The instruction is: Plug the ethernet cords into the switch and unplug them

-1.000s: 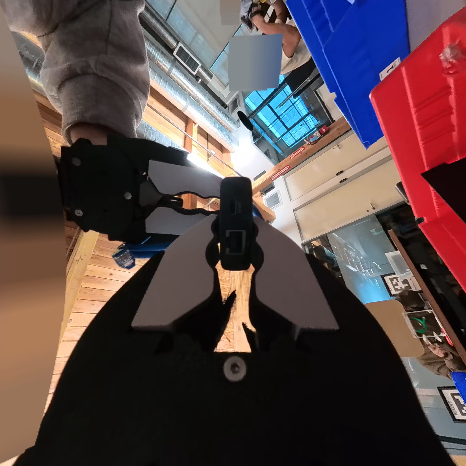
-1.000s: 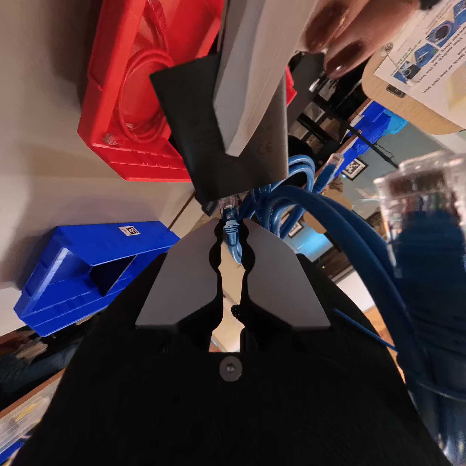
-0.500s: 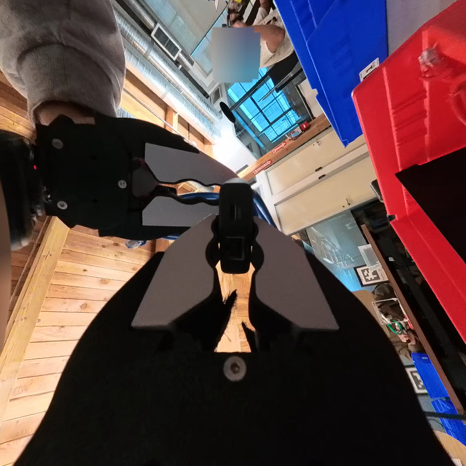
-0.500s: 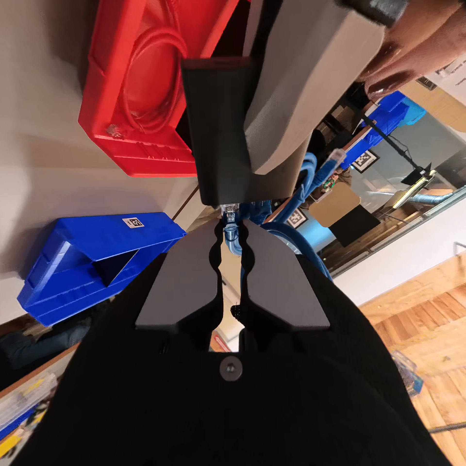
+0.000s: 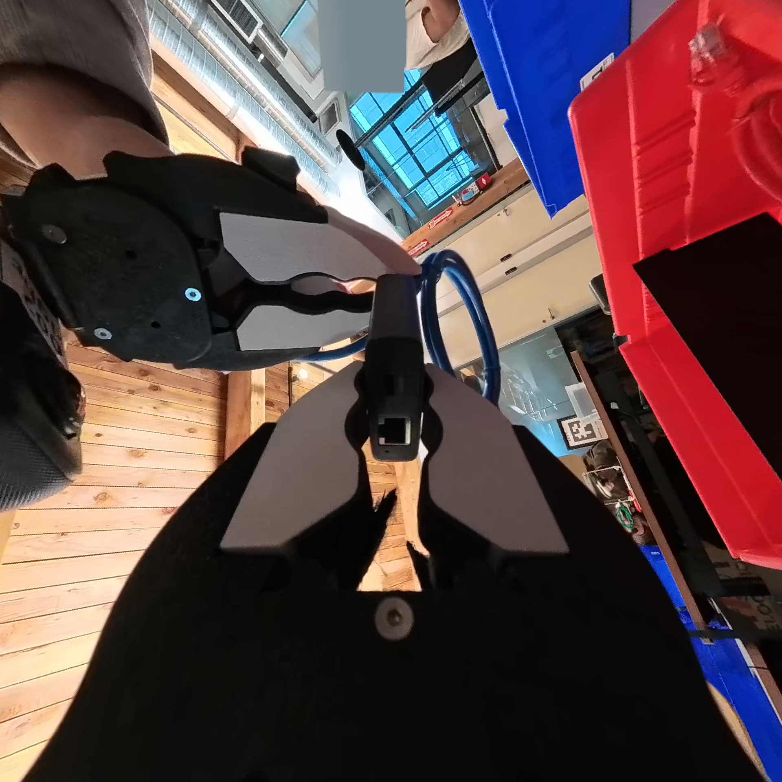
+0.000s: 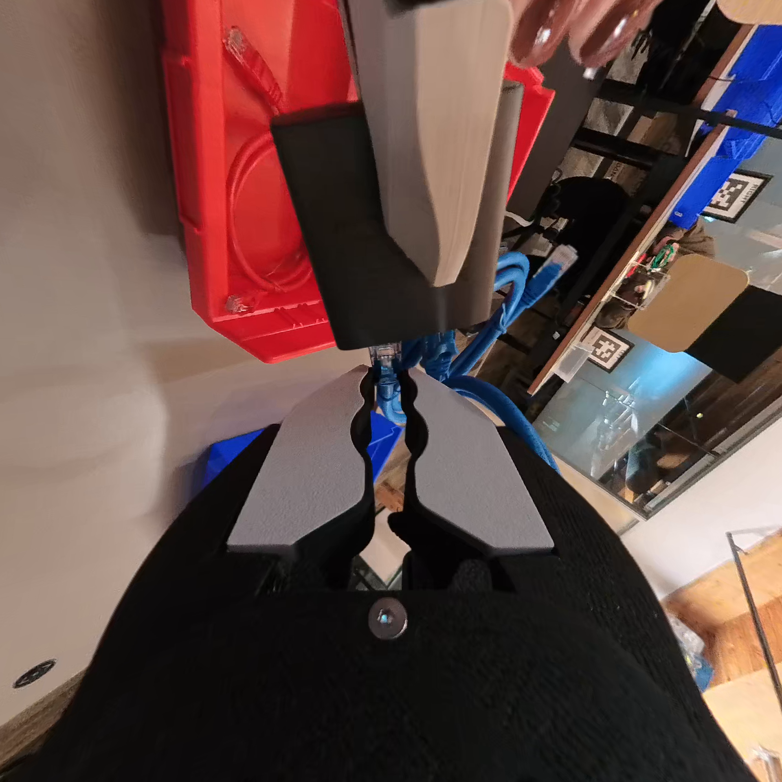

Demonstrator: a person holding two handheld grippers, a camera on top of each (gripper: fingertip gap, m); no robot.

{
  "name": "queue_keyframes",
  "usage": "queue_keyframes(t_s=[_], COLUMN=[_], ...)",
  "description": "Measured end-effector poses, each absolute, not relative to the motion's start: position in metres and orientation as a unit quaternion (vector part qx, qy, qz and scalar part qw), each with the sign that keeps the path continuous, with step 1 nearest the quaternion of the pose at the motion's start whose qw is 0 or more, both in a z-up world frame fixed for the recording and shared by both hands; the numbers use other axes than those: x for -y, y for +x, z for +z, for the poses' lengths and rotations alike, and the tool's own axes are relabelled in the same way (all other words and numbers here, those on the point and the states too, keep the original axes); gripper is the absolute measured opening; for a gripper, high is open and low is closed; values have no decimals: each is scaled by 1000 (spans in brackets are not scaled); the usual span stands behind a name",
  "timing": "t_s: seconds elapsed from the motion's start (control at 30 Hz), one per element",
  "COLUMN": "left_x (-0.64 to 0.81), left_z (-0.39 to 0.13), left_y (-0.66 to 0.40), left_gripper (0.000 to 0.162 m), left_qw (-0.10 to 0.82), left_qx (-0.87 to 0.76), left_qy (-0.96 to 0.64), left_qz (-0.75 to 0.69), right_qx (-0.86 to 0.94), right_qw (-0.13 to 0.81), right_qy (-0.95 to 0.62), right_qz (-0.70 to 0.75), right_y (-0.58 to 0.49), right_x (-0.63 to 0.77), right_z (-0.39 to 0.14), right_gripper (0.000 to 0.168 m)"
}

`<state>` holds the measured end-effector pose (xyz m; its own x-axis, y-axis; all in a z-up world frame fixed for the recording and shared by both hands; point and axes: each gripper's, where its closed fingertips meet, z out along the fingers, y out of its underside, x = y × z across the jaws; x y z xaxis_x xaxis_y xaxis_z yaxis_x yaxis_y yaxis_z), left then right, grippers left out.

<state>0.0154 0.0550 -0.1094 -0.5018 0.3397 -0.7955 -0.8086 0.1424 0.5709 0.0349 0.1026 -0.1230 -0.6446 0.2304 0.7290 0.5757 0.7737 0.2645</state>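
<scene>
Our left gripper [image 5: 394, 406] clamped around an adapter box [image 5: 395, 368], our right gripper [image 6: 387, 376] pinching a cable plug [image 6: 384, 353] against the box's end, a bin [image 6: 220, 177] behind holding another coiled cable [image 6: 249, 211]

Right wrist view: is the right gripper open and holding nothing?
No, the right gripper is shut on the blue cable just behind its clear plug.

Bright window backlight, fisheye warp, blurred edges
</scene>
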Motion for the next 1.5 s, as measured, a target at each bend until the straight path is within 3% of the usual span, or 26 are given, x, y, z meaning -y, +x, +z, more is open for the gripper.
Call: queue_keyframes(t_s=[0.33, 0.63, 1.2, 1.5], left_x=[-67, -67, -70, -72], left_z=[-116, -100, -131, -129], left_y=[9, 8, 16, -9], left_gripper=[20, 20, 20, 20], left_qw=[458, 495, 445, 435], left_qx=[-598, -530, -613, -627], left_qy=[-222, -261, -257, -261], left_qz=[619, 637, 600, 592], right_qx=[871, 847, 879, 887], right_qw=[329, 362, 284, 306], right_qy=[-275, -273, -233, -237], right_qz=[-242, -278, -305, -251], right_y=[34, 32, 46, 37], right_x=[-108, -111, -110, -104], right_z=[-132, -117, -143, -141], right_gripper=[10, 9, 9, 10])
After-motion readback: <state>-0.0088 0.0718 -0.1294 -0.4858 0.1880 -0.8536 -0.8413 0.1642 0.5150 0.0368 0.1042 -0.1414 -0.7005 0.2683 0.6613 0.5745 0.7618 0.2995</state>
